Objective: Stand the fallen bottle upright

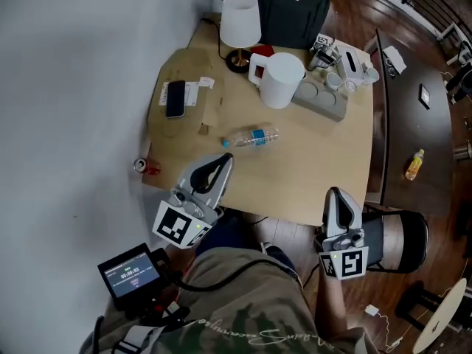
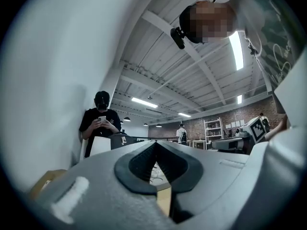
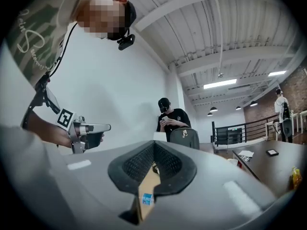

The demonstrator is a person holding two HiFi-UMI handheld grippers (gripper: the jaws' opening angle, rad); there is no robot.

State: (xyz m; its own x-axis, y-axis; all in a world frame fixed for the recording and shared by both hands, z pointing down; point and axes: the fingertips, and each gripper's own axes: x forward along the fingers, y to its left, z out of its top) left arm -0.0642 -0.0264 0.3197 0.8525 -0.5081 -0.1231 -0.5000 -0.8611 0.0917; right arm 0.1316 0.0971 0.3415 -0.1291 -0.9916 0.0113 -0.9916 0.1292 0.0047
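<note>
Two grippers are held about level at the near table edge, the left gripper [image 1: 220, 162] at lower centre-left and the right gripper [image 1: 335, 195] at lower right, each with jaws closed tip to tip and nothing gripped. One clear bottle [image 1: 251, 137] is recorded lying on its side at mid-table, apart from both. Also listed on the table [image 1: 324, 161]: one lamp [image 1: 240, 22], one white jug [image 1: 280, 78], one phone [image 1: 175, 98], one red can [image 1: 146, 166].

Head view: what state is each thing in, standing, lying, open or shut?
Water bottle: lying on its side on the table.
Lamp: upright.
White jug: upright.
Phone: lying flat.
Left gripper: shut, empty.
Right gripper: shut, empty.
</note>
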